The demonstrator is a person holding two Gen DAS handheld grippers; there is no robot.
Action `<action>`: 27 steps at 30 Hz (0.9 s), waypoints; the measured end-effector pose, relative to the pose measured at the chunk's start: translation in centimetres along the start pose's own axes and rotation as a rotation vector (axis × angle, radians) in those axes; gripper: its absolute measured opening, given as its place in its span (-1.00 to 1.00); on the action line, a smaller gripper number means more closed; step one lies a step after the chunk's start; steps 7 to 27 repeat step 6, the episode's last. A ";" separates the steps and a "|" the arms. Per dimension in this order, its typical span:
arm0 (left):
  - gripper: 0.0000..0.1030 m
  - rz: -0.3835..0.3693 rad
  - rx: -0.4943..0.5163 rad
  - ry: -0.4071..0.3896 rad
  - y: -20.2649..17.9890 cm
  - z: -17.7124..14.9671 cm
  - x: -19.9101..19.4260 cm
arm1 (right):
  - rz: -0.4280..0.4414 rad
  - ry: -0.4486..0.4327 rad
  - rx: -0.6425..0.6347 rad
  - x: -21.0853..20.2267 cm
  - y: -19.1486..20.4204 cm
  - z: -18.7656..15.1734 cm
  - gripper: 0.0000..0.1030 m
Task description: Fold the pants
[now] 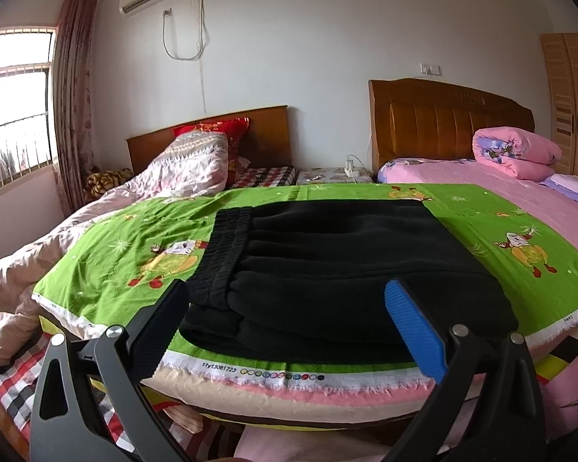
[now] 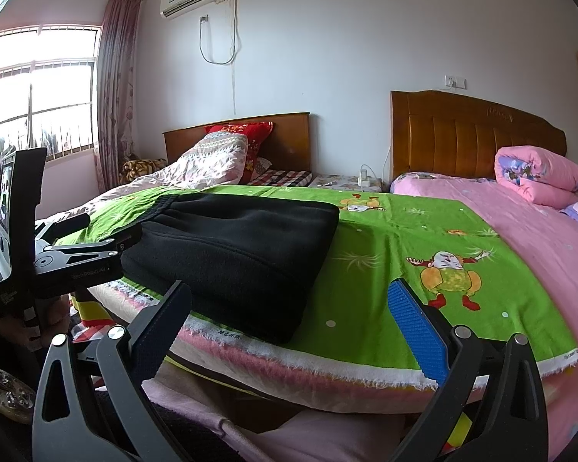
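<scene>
Left wrist view: the left gripper has its two fingers spread wide apart with nothing clamped between them, one black pad low on the left and one blue ribbed pad on the right. Straight ahead of the fingers, and partly framed between them, lie the black pants, folded into a thick flat stack. Their ribbed elastic waistband runs along the stack's left edge, just beyond the black finger. The stack rests on a green cartoon-print cloth whose white frayed hem sits just in front of the fingertips. Far ahead to the right, a rolled pink quilt lies by a wooden headboard.

Right wrist view: the right gripper is likewise spread wide and grips nothing. The pants lie ahead and to the left of it, the near corner of the stack just above the left finger, while bare green cloth fills the gap between the fingers. Further left, the left gripper reaches in from the side up to the waistband end of the stack; whether it touches the fabric cannot be told from here.
</scene>
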State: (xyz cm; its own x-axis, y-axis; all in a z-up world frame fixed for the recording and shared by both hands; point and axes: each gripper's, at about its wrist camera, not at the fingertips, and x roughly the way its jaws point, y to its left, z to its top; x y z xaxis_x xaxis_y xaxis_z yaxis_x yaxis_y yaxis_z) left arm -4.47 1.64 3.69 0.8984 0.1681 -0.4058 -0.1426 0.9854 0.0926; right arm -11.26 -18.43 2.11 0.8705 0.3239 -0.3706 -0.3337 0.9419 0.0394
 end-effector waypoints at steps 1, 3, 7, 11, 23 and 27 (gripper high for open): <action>0.97 -0.001 -0.004 0.005 0.1 0.0 0.1 | -0.001 0.000 0.000 0.0 0.0 0.0 0.91; 0.97 -0.004 -0.016 0.015 0.4 0.0 0.3 | 0.000 0.000 0.000 0.0 0.0 0.0 0.91; 0.97 0.002 -0.025 0.022 0.7 0.0 0.5 | 0.000 0.001 0.000 0.0 0.1 0.0 0.91; 0.97 0.002 -0.025 0.022 0.7 0.0 0.5 | 0.000 0.001 0.000 0.0 0.1 0.0 0.91; 0.97 0.002 -0.025 0.022 0.7 0.0 0.5 | 0.000 0.001 0.000 0.0 0.1 0.0 0.91; 0.97 0.002 -0.025 0.022 0.7 0.0 0.5 | 0.000 0.001 0.000 0.0 0.1 0.0 0.91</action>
